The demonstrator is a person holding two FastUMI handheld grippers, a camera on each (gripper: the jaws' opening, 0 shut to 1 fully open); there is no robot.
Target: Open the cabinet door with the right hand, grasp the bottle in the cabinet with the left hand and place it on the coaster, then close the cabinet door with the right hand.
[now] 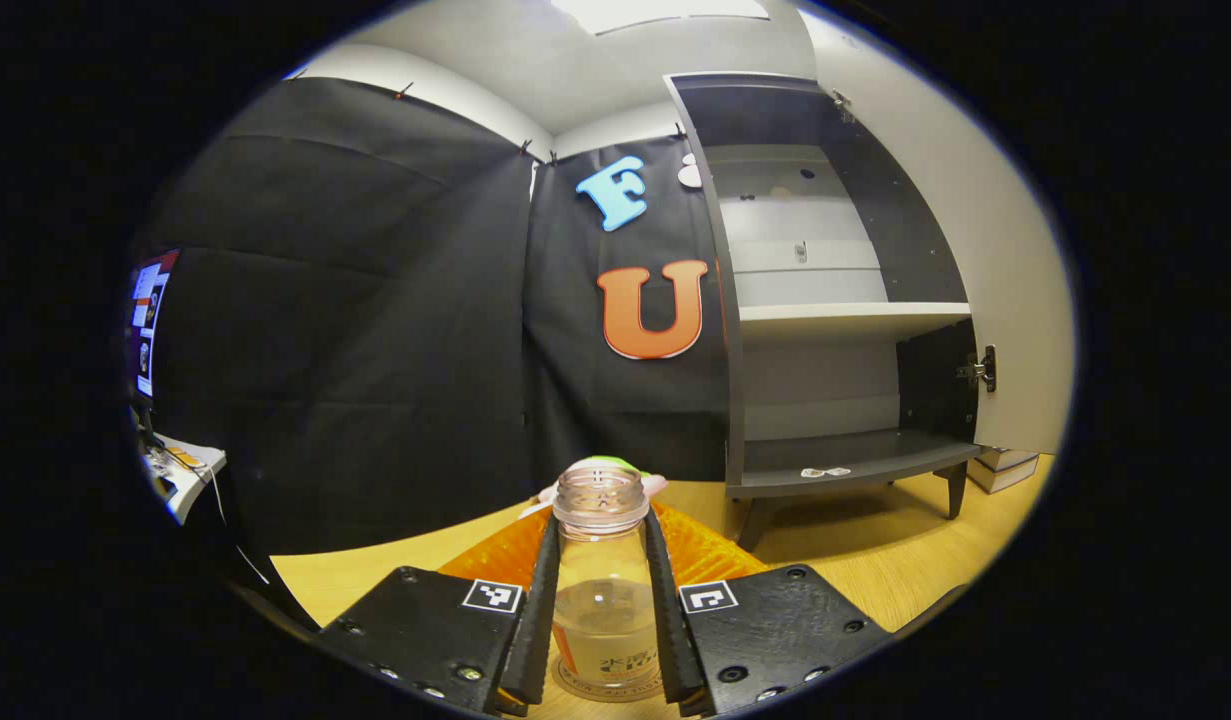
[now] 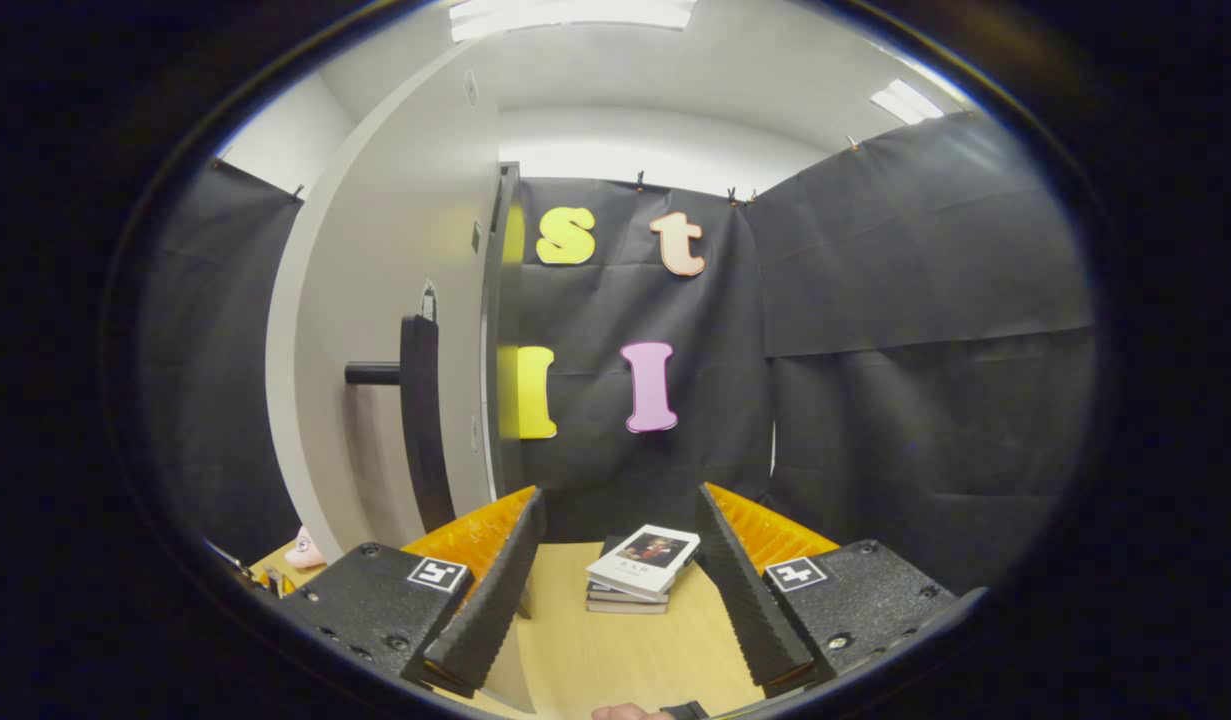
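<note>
- The bottle [image 1: 603, 585] stands upright between the fingers of the left claw [image 1: 603, 600], at 6 o'clock in the left gripper view; both fingers press its sides, so this claw is closed on it.
- Its base appears to sit on the round coaster [image 1: 605, 685] on the table [image 1: 875, 560]; whether it fully rests there or hangs just above, I cannot tell.
- The bottle is clear, has no cap, and holds some pale liquid low down. I judge it light, fairly stiff, smooth and somewhat slippery, and prone to spill if tipped. The body below the shoulder, where the fingers now sit, looks the right place to hold.
- The cabinet [image 1: 835, 320] stands open at 2 o'clock in that view, well apart from the bottle.
- The right claw [image 2: 615, 580] is spread wide and holds nothing. In the right gripper view the cabinet door [image 2: 375, 330] is at 9 o'clock, with its dark handle [image 2: 415, 400] just beyond the left finger.
- A stack of books [image 2: 640, 570] lies on the table between the fingers, farther off.
</note>
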